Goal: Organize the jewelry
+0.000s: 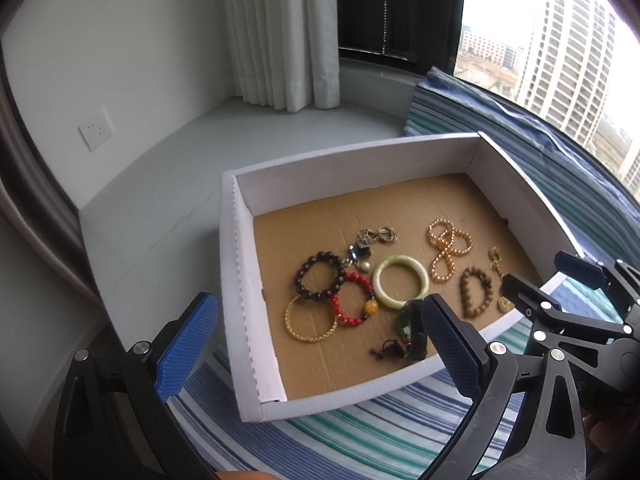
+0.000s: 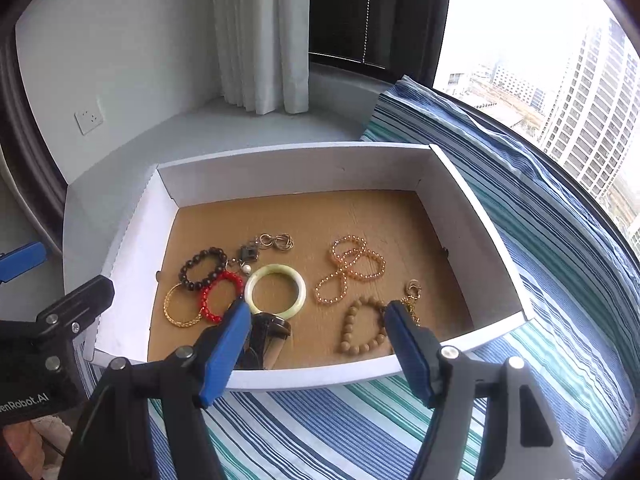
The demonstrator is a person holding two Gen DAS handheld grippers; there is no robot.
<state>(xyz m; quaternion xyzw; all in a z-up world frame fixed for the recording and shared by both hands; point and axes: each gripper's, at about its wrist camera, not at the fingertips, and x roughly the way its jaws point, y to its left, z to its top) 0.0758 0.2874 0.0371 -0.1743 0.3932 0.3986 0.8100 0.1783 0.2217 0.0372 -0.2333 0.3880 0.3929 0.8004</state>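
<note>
Along the near edge of the box [image 2: 280, 380] both grippers, left [image 1: 320, 344] and right [image 2: 316, 344], hang spread and empty over gathered bracelets [image 2: 276, 290], fitting either sorting ahead or finished.

Surface: your striped cloth [image 2: 340, 420] covers the window ledge [image 2: 280, 128] (partly).
On it: white cardboard box [image 2: 132, 264], directly on the stripes.

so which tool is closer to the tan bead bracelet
Right. The right tool hangs open just in front of the tan bead bracelet, one fingertip touching or overlapping it in view. The left tool is open farther left, by the box's near-left corner.
</note>
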